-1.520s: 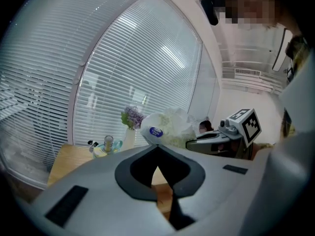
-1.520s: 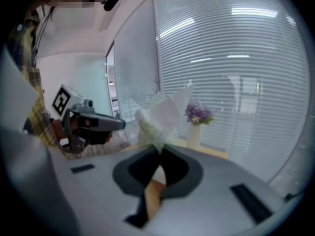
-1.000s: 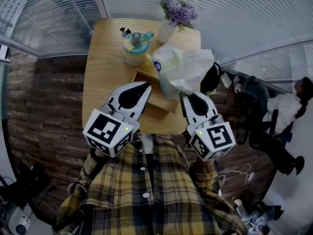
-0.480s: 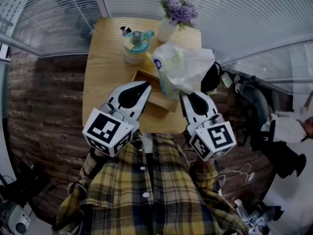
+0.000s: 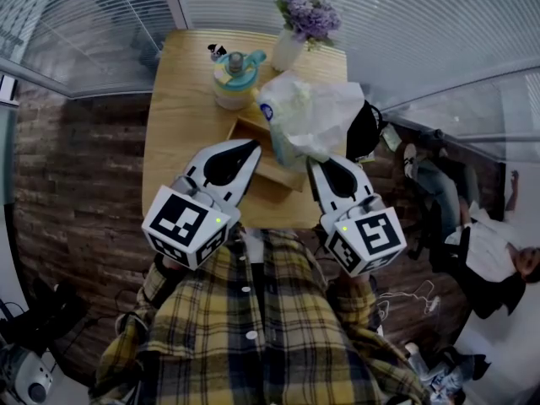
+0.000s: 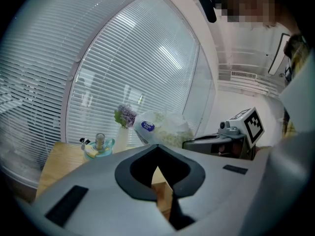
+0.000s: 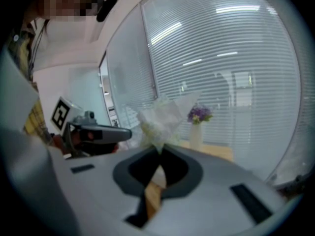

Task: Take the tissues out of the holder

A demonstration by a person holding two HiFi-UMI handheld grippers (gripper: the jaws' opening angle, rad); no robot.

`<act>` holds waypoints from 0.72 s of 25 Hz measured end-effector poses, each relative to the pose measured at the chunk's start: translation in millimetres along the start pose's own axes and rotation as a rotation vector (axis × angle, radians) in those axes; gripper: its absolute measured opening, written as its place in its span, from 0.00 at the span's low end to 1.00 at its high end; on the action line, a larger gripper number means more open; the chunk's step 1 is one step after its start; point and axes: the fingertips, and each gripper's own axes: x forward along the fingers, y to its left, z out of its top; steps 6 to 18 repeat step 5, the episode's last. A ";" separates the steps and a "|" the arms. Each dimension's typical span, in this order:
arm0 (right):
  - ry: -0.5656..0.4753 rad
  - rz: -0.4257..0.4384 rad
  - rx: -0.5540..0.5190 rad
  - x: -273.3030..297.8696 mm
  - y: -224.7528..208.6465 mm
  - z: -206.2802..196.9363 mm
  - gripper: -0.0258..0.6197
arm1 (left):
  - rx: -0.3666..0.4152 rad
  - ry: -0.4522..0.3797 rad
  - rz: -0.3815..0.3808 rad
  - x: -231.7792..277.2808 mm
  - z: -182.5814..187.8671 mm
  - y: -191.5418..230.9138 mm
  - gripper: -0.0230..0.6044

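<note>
Right gripper (image 5: pixel 314 160) is clamped down hard, jaws pinched together on a corner of the tissue pack (image 5: pixel 308 116). In the right gripper view the crinkled wrap (image 7: pixel 160 122) bunches up right at my jaw tips. The pack is raised over the right end of the wooden holder (image 5: pixel 268 172), bulging out toward the right edge of the table (image 5: pixel 181 116). I can't tell whether its lower end is fully clear of the holder. Left gripper (image 5: pixel 253 145) has its jaws closed together with nothing between them. Its tip is down by the holder's left side, but I can't say if it touches the wood. Beyond the holder stand a teal cup (image 5: pixel 234 78) and a white vase of purple flowers (image 5: pixel 291 51).
</note>
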 end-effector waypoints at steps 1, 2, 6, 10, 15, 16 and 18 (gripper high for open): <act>0.000 0.001 0.001 -0.1 0.3 -0.2 0.06 | 0.000 0.000 0.001 -0.2 -0.3 -0.1 0.05; 0.000 0.002 0.001 -0.4 0.5 -0.5 0.06 | -0.001 0.000 0.001 -0.4 -0.6 -0.2 0.05; 0.002 0.003 0.001 -1.7 0.6 -1.9 0.06 | -0.001 0.002 0.003 -0.8 -2.0 -1.0 0.05; 0.002 0.003 0.001 -1.7 0.6 -1.9 0.06 | -0.001 0.002 0.003 -0.8 -2.0 -1.0 0.05; 0.002 0.003 0.001 -1.7 0.6 -1.9 0.06 | -0.001 0.002 0.003 -0.8 -2.0 -1.0 0.05; 0.002 0.003 0.001 -1.7 0.6 -1.9 0.06 | -0.001 0.002 0.003 -0.8 -2.0 -1.0 0.05; 0.002 0.003 0.001 -1.7 0.6 -1.9 0.06 | -0.001 0.002 0.003 -0.8 -2.0 -1.0 0.05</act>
